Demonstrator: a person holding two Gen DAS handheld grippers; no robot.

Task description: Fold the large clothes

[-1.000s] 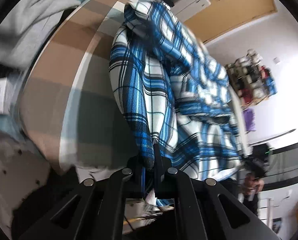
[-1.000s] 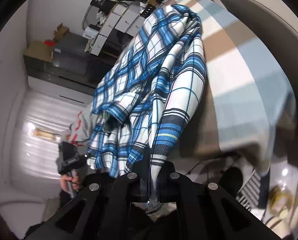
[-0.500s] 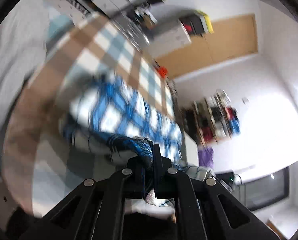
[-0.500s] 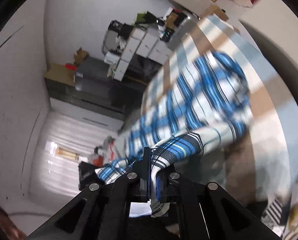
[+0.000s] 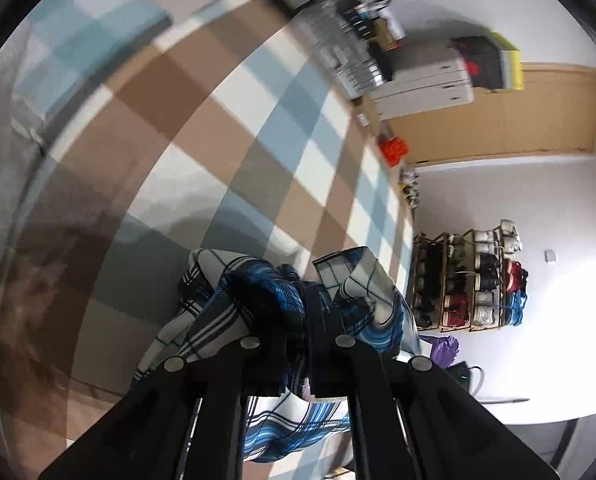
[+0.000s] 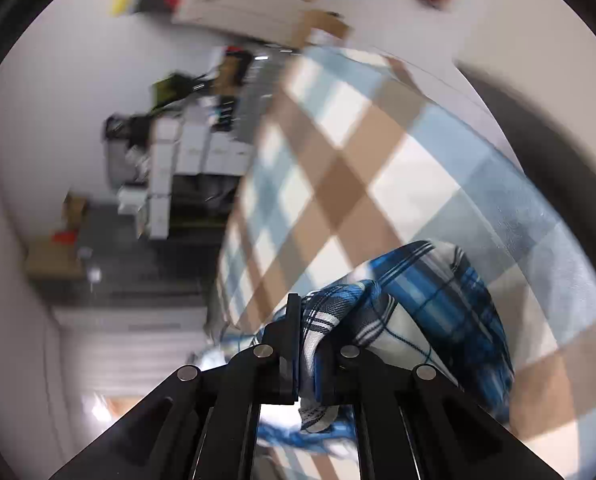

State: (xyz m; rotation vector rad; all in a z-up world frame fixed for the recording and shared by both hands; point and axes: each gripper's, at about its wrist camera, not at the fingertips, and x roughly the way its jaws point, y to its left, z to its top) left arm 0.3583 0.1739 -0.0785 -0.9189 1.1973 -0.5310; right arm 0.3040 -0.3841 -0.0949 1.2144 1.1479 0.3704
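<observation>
A blue, white and black plaid shirt (image 5: 226,316) is bunched close in front of my left gripper (image 5: 298,300), which is shut on a fold of it above a bed with a brown, blue and white checked cover (image 5: 202,128). In the right wrist view the same shirt (image 6: 430,312) drapes to the right of my right gripper (image 6: 310,320), which is shut on its edge. The bed cover (image 6: 358,152) stretches away beyond it. Most of the shirt hangs below both grippers, out of sight.
A shoe rack (image 5: 470,280) stands against the white wall right of the bed. White drawer units (image 5: 422,84) and a wooden door (image 5: 538,112) lie beyond the bed's far end. Stacked white boxes and a dark cabinet (image 6: 178,168) stand left of the bed.
Both grippers have swung up and forward with the shirt. The shirt, spread long over the bed a second ago, is now gathered close to the fingers, and more bare bed cover shows.
</observation>
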